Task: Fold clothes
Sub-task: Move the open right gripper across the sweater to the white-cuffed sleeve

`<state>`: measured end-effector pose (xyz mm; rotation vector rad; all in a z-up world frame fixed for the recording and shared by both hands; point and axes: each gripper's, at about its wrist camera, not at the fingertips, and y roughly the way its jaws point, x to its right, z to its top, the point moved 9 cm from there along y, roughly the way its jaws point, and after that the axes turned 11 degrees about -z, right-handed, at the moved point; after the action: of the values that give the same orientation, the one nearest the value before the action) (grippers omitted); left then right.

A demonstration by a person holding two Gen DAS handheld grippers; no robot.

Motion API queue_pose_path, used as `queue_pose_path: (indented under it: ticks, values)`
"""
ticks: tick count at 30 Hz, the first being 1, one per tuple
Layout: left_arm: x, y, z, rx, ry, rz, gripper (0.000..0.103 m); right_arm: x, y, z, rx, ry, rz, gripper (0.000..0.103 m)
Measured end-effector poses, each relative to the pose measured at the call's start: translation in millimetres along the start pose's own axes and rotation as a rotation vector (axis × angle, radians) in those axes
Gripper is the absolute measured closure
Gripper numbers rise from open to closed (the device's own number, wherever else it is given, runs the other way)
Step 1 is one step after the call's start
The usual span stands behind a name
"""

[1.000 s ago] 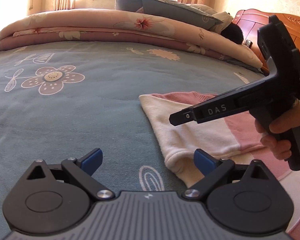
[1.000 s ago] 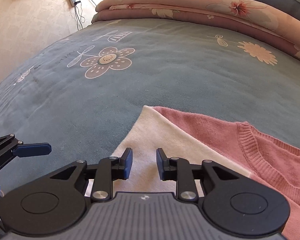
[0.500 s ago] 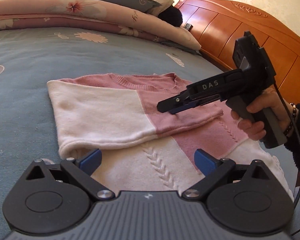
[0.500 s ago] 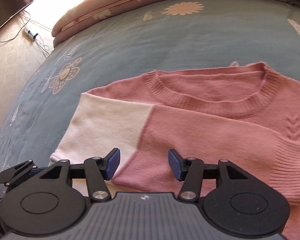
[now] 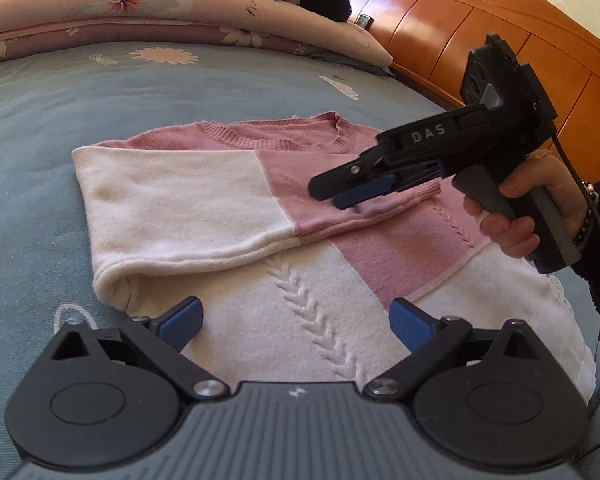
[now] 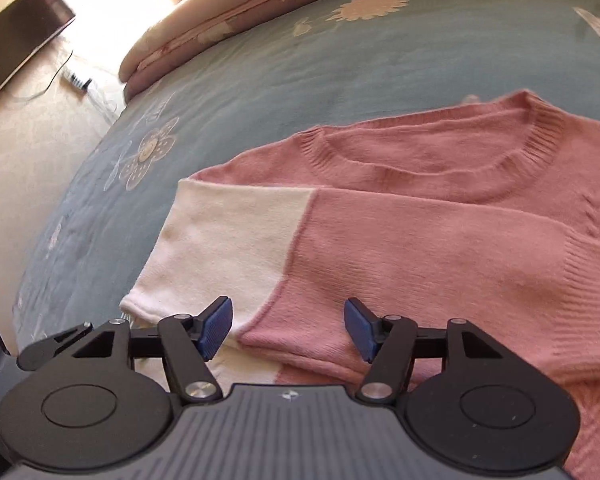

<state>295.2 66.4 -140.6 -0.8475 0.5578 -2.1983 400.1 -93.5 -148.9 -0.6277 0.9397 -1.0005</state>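
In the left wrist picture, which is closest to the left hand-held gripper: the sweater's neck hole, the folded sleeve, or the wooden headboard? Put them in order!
From the left hand-held gripper:
1. Folded sleeve, lying just ahead across the sweater.
2. Neck hole, at the sweater's far edge.
3. Wooden headboard, far back on the right.

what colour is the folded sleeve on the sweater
Cream at the shoulder end, pink toward the cuff; the sleeve shows best in the left wrist view.

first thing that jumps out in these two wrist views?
The pink-and-cream knit sweater lying flat on the blue floral bedspread, one sleeve folded across its chest. Above that sleeve's pink cuff hangs the right claw, its jaws opening and nothing pinched; the left claw stands open over the cream hem.
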Motion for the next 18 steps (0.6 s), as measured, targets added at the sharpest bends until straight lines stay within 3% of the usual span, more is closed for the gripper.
queue_pose_path:
  ticks: [4, 7, 12, 15, 18]
  values:
    - [5.5, -0.8, 1.6, 0.007, 0.009, -0.014, 0.004, 43.3, -23.2, 2.2, 0.040, 0.105, -0.071, 0.036]
    - [12.0, 0.4, 2.6, 0.007, 0.027, -0.021, 0.004, 51.4, -34.1, 6.0, 0.075, 0.135, -0.096, 0.033]
    - [17.0, 9.6, 0.0, -0.020, 0.050, -0.014, 0.004, 41.8, -30.7, 11.9, 0.111, 0.118, -0.087, 0.032]
    - [15.9, 16.8, -4.5, -0.049, 0.060, 0.015, 0.004, 58.4, -24.1, 3.6, 0.086, 0.093, -0.165, 0.032]
    - [19.6, 17.4, -3.1, -0.038, 0.067, 0.008, 0.004, 81.9, -41.5, -1.1, 0.123, 0.126, -0.196, 0.032]
